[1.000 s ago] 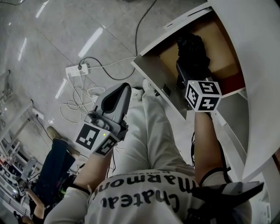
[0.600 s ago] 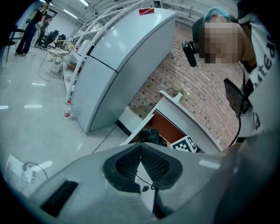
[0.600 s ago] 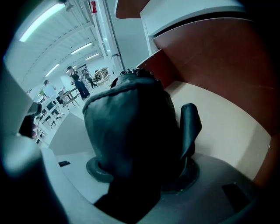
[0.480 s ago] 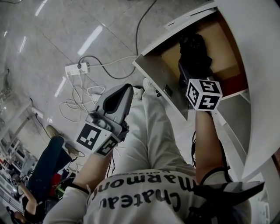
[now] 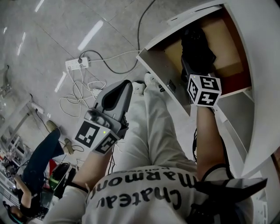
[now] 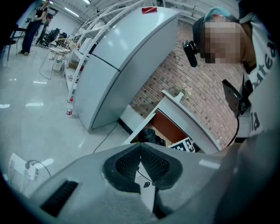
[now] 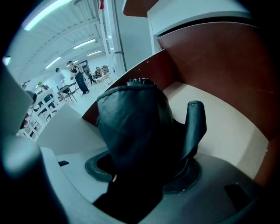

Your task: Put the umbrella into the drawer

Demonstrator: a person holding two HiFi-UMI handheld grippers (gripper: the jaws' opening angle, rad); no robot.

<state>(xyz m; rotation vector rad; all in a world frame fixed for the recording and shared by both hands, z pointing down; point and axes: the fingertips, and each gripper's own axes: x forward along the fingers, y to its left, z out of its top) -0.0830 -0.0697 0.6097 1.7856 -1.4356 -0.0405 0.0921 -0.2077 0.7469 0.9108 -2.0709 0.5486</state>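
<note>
Right gripper [image 7: 144,168]: jaws just been opening slightly, pads grasping folded black umbrella [image 7: 131,127] inside drawer [image 5: 227,46], nearer front panel. Left gripper [image 6: 141,148]: clenched, empty.

Straight ahead of the jaws of the left gripper [image 6: 140,146], a red-brown brick wall [image 6: 175,74] stands behind a low white cabinet [image 6: 192,120]. Up and to the left of those jaws rises a tall white flat-fronted unit [image 6: 118,61], with a small clear bottle [image 6: 69,107] on the floor just beside its foot. Further left are white shelving racks [image 6: 83,35] and a standing person [image 6: 35,24]. The glossy pale grey tiled floor [image 5: 52,26] mirrors long light streaks. On it, ahead and left of the jaws, lies a white power strip [image 5: 78,64] with pale looping cables [image 5: 74,100]. Up and left of the jaws of the right gripper [image 7: 142,173], bright ceiling strip lights [image 7: 48,13] run over an open hall.
</note>
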